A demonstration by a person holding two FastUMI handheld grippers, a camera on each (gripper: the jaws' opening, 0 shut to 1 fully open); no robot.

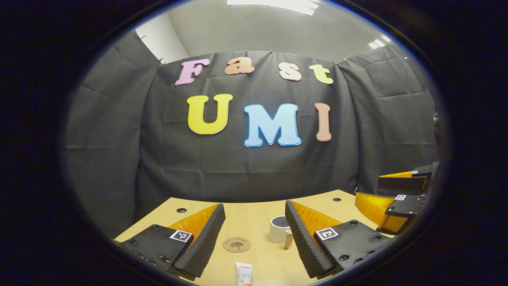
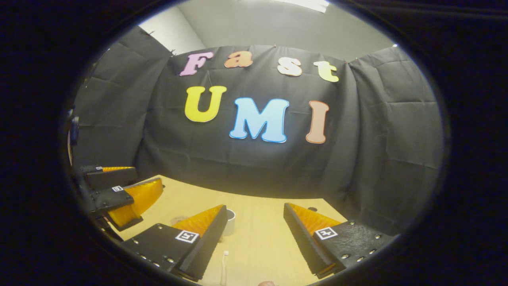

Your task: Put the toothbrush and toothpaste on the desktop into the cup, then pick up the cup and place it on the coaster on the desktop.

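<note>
Both of my grippers hang above the wooden desktop (image 1: pixel 254 216) with jaws spread wide and nothing held: left gripper (image 1: pixel 254 234) over the middle of the desk, right gripper (image 2: pixel 254 234) farther to its right. Between the left fingers lies the toothpaste tube (image 1: pixel 243 274), near my edge of the desk; as far as I can tell its long axis runs straight away from me toward the round wooden coaster (image 1: pixel 236 244) just beyond it, though I cannot tell which end carries the cap. Right of the coaster stands the white cup (image 1: pixel 279 229), upright, mouth open upward, partly behind my left gripper's right finger. In the right gripper view the toothbrush (image 2: pixel 224 268) lies close under the right gripper, its long axis also running away from me, the pale end that shows pointing roughly toward the cup (image 2: pixel 230 221) behind the left finger. Nothing is in the cup yet, I judge. To start well I would lower each gripper straight down, close across the narrow width of its item rather than along its length, and grip near the middle so it hangs level
</note>
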